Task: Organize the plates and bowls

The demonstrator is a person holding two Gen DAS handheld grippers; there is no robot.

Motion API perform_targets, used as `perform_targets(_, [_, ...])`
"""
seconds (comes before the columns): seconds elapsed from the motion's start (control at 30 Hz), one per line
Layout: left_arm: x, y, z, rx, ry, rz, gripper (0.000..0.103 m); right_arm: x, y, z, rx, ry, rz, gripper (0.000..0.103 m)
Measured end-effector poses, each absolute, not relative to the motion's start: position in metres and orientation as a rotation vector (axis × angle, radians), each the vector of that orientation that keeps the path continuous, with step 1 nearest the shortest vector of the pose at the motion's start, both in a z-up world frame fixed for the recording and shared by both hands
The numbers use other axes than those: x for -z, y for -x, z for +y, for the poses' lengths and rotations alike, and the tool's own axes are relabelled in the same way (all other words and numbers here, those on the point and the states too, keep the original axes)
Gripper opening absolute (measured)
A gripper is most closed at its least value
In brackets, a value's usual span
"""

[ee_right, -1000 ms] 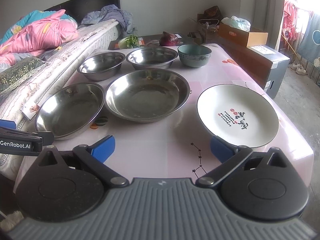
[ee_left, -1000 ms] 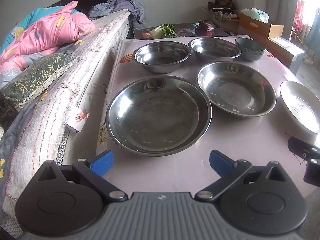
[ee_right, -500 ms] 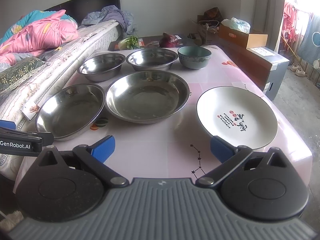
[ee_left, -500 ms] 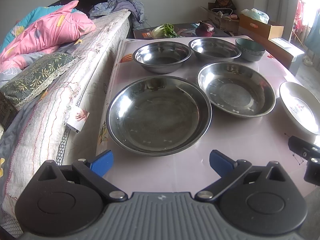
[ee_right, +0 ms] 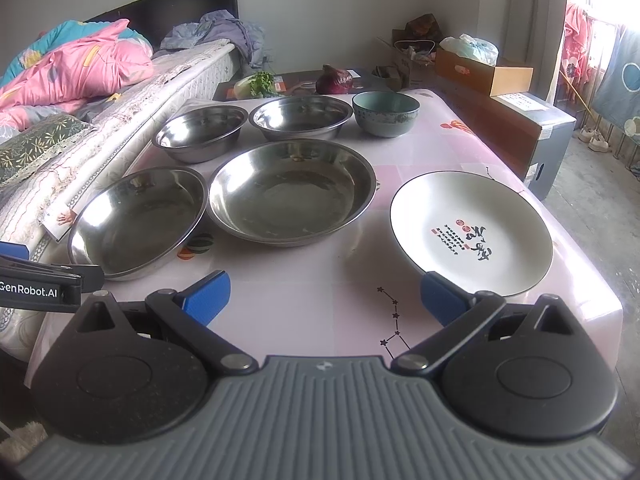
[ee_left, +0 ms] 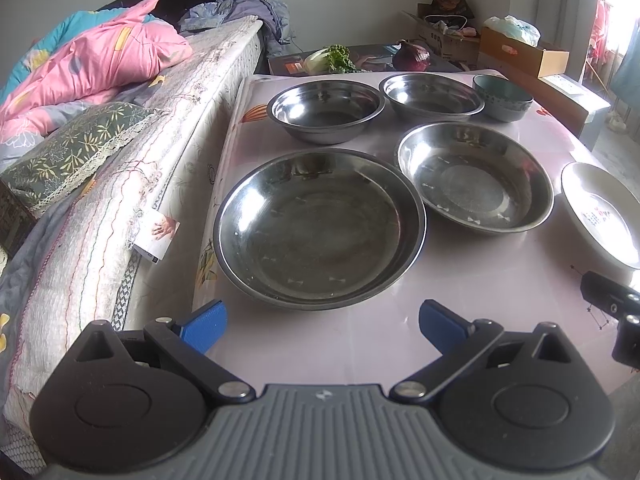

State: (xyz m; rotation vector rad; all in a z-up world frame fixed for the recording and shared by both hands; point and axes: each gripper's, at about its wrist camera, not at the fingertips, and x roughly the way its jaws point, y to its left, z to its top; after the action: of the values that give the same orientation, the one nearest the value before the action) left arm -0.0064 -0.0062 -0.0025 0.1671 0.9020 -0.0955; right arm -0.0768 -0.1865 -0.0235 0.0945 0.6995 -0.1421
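Left wrist view, left claw (ee_left: 322, 318) wide open, empty, near steel plate (ee_left: 319, 227), right claw (ee_right: 325, 294) likewise, beside white plate (ee_right: 472, 232)

Table (ee_right: 304, 304) (pink cloth): steel dishes (ee_right: 292, 192), white plate (ee_right: 472, 232).

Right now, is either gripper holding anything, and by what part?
Nothing is held. The left gripper and right gripper are both open above the pink table.
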Motion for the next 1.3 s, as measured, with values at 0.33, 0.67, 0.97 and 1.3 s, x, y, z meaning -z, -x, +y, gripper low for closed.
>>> perform_targets(0.33, [0.005, 0.003, -0.005, 0.093, -0.165, 0.912, 0.103, 0.024, 0.077, -0.188, 0.143, -0.095, 0.701, 0.102])
perform_targets(0.67, [0.008, -0.009, -0.002, 0.102, -0.171, 0.93, 0.103, 0.029, 0.064, -0.189, 0.135, -0.109, 0.712, 0.102])
perform_targets(0.97, [0.004, -0.041, 0.029, 0.059, -0.153, 0.893, 0.103, 0.027, 0.02, -0.185, 0.056, -0.193, 0.684, 0.102])
perform_targets(1.3, [-0.006, -0.091, 0.071, 0.05, -0.124, 0.838, 0.103, 0.02, -0.05, -0.172, -0.046, -0.251, 0.687, 0.102])
